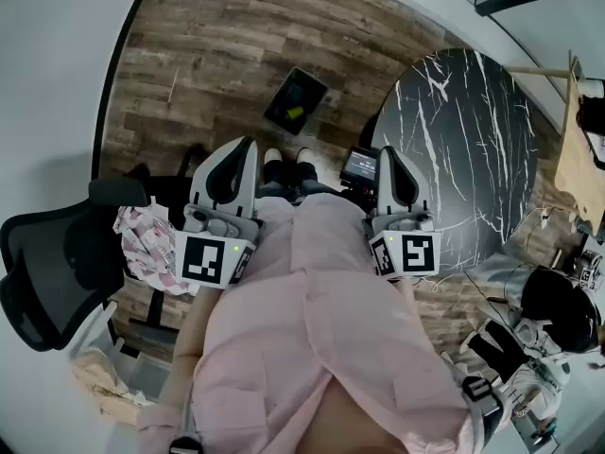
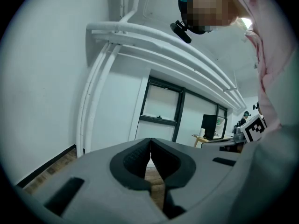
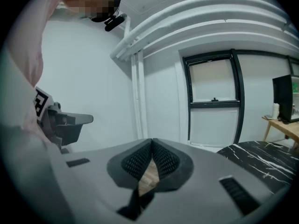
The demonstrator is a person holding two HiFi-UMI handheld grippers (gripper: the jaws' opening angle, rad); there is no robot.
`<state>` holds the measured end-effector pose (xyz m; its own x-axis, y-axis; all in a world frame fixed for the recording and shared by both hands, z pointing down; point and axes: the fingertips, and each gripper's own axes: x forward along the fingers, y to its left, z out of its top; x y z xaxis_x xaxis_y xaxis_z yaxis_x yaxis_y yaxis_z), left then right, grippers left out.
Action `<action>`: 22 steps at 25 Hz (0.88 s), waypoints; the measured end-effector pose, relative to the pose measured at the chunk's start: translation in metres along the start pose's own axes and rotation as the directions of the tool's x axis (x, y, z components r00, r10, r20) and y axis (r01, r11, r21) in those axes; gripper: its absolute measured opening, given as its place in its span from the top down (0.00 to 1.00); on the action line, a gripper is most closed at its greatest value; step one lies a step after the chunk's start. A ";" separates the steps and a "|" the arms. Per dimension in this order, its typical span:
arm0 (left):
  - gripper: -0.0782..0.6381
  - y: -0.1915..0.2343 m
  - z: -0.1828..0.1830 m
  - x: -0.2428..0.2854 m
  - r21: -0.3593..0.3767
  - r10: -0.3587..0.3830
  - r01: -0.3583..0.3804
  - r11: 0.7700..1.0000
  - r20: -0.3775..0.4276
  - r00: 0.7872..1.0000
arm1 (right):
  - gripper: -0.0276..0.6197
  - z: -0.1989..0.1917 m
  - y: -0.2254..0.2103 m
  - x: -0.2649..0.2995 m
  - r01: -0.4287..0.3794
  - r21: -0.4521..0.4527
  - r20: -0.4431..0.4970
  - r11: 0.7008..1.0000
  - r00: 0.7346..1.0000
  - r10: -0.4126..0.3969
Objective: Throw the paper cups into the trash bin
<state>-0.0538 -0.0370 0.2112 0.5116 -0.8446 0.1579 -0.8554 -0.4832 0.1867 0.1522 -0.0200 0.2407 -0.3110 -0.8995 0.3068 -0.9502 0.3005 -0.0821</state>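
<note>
- The office chair (image 1: pixel 57 263) stands at the near left, with a crumpled patterned cloth (image 1: pixel 142 242) just beside the left gripper. Swinging that arm outward could snag on either.
- The left gripper (image 1: pixel 248 144) is held close to the body, and its own view shows the jaws pressed together with nothing between them (image 2: pixel 150 142).
- The trash bin (image 1: pixel 295 100), dark with a small yellow-green scrap inside, sits on the wood floor ahead, between the two grippers and farther off. The floor in front of it looks free of obstacles.
- No paper cups show in any view, so the main risk is setting off toward the bin with nothing to throw. They must be found first.
- The right gripper (image 1: pixel 388 151) is likewise closed and empty, its tips meeting over bare floor (image 3: pixel 152 142).
- The round black marble table (image 1: pixel 463 159) stands just right of that gripper, and a careless turn could knock its edge.
- Bags and cables (image 1: pixel 548 315) crowd the near right floor, a tripping risk.
</note>
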 end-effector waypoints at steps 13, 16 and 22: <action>0.87 0.000 -0.003 0.000 -0.012 0.001 -0.002 1.000 -0.005 1.000 | 0.91 -0.006 -0.008 -0.003 0.034 0.034 -0.015 0.999 0.999 -0.034; 0.87 0.000 -0.003 -0.001 -0.012 0.001 -0.001 1.000 -0.005 1.000 | 0.91 -0.006 -0.008 -0.003 0.034 0.035 -0.020 0.999 0.999 -0.034; 0.87 0.002 -0.004 -0.002 -0.010 0.001 -0.001 1.000 -0.010 1.000 | 0.91 -0.007 -0.004 -0.002 0.027 0.034 -0.024 0.999 0.999 -0.027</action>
<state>-0.0561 -0.0351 0.2150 0.5116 -0.8426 0.1682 -0.8550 -0.4799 0.1965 0.1570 -0.0174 0.2477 -0.2850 -0.8994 0.3314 -0.9585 0.2647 -0.1061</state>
